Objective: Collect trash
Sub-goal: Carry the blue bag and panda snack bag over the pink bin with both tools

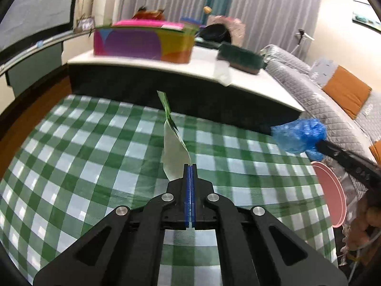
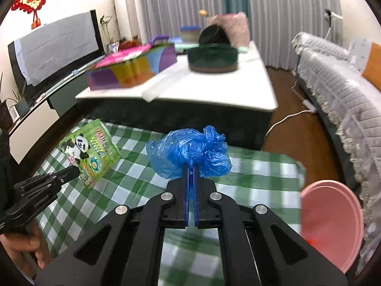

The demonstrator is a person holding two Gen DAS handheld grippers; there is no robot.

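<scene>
Left wrist view: my left claw (image 1: 189, 166) is pinched tight on the bottom edge of a green snack packet (image 1: 175, 152), held edge-on & upright above the green-checked tabletop (image 1: 83, 162). Packet is clear of the cloth, not touching it. Off to the right, my right claw holds a blue plastic bag (image 1: 300, 135) w/ a pink bin (image 1: 331, 197) just below it at the tabletop's right edge.

Right wrist view: right claw (image 2: 191, 166) is closed on the crumpled blue plastic bag (image 2: 190, 150), bag bunched above the fingertips, lifted over the checked tabletop (image 2: 250, 178). Left claw (image 2: 71, 172) at frame left grips the packet (image 2: 90, 152), panda print facing this cam. Pink bin (image 2: 333, 226) sits low right, beside the tabletop. Behind: white coffee table (image 2: 214, 90) w/ a colourful box (image 2: 133, 71), grey sofa (image 2: 345, 90) on the right
</scene>
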